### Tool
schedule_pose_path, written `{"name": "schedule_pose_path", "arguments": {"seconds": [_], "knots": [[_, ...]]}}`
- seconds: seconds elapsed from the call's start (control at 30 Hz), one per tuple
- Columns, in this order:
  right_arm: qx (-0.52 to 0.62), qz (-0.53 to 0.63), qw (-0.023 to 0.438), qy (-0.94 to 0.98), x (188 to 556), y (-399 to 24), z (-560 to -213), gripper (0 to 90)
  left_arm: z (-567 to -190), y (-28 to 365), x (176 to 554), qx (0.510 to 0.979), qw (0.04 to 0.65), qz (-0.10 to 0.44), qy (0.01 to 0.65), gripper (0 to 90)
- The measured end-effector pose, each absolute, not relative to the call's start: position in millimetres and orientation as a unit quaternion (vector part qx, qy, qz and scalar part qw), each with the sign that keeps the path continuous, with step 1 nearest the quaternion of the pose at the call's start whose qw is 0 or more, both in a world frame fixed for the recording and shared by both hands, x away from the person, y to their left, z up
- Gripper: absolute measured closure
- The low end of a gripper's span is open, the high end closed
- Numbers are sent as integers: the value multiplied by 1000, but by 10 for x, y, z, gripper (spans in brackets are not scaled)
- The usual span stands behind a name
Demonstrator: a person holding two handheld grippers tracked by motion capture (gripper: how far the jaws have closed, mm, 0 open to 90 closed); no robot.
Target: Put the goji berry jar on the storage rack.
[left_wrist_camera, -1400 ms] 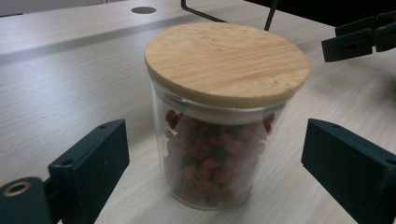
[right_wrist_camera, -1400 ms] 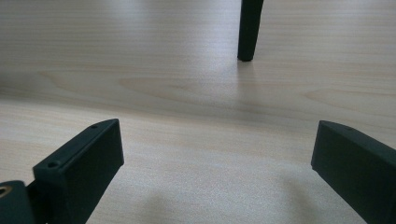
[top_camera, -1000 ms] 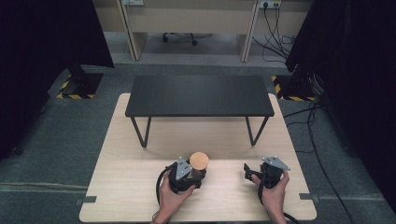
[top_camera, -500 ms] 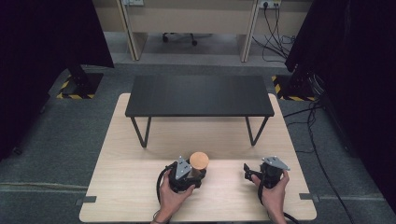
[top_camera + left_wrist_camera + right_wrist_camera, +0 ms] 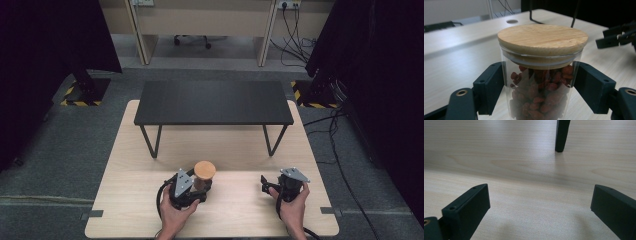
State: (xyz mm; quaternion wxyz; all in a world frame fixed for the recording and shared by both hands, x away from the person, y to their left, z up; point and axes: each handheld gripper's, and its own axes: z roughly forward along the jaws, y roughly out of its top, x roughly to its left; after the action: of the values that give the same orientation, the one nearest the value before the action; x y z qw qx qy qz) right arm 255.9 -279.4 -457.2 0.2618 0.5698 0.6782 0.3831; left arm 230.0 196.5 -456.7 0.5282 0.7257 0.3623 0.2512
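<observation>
A clear glass jar [image 5: 539, 92] with a round wooden lid [image 5: 542, 38] holds dried red berries. My left gripper [image 5: 539, 87] is shut on the jar, its two black jaws pressed against the glass on either side just below the lid. From above, the jar [image 5: 204, 172] stands upright in that left gripper [image 5: 192, 187] at the wooden table's near middle. My right gripper [image 5: 272, 187] rests to the right near the front edge. Its jaws stand wide apart over bare wood, right gripper [image 5: 539, 207] holding nothing.
A low black bench [image 5: 214, 102] on thin legs stands across the far half of the light wooden table [image 5: 140, 205]; one of its legs [image 5: 562, 135] shows ahead of the right gripper. Grey floor, cables and dark curtains surround the table.
The left gripper has shifted slightly with the jar in it, a little up. The right hand has stayed where it was.
</observation>
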Motion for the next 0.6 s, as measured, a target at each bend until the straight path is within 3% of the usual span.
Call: {"name": "schedule_pose_path", "arguments": {"seconds": [0.6], "knots": [[570, 381, 263, 679, 2560, -2787, -4570, 24, -4452, 2109, 2197, 709, 542, 258, 371, 253]]}}
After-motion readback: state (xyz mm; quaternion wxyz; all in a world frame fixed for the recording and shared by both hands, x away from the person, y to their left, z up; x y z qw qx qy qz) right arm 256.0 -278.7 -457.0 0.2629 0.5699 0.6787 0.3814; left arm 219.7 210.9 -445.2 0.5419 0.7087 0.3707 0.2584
